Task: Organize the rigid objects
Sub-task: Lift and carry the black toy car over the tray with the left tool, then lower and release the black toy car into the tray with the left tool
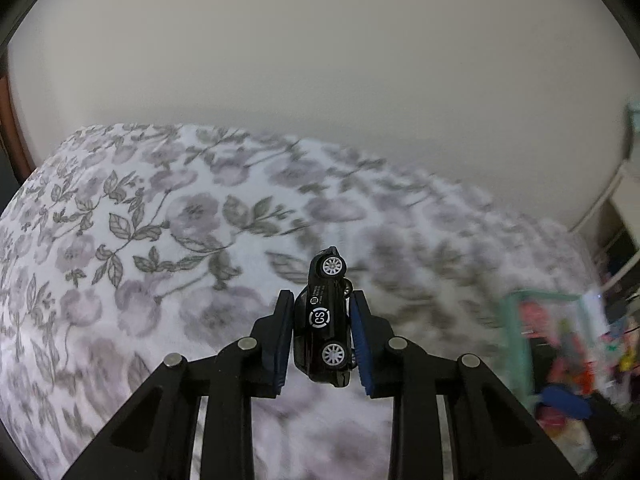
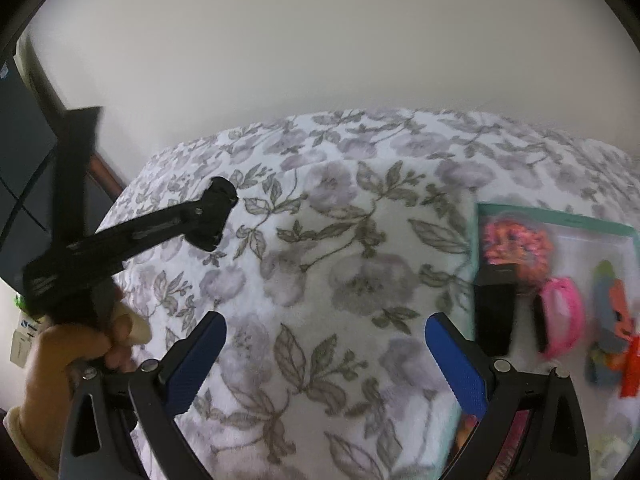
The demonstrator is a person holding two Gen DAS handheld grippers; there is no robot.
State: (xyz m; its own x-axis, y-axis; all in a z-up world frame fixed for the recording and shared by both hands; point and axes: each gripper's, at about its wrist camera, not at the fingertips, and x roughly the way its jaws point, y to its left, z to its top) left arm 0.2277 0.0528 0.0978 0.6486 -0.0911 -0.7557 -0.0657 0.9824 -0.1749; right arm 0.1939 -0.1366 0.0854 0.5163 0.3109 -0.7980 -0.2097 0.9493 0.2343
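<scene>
Small black die-cast toy car [image 1: 326, 320] carried above the flower-printed bedspread [image 1: 160, 240], clamped between the blue pads of the left tongs [image 1: 322, 334].

The step in hand looks like the carry: the car hangs nose-up, clear of the bed. The next move likely calls for swinging it over the shallow mint-green tray [image 2: 560, 220] and lowering before letting go. That tray already holds a pink fluffy thing, a black block and blurred colourful toys. The right tongs [image 2: 324, 360] stand wide apart, empty, just beside the tray.
</scene>
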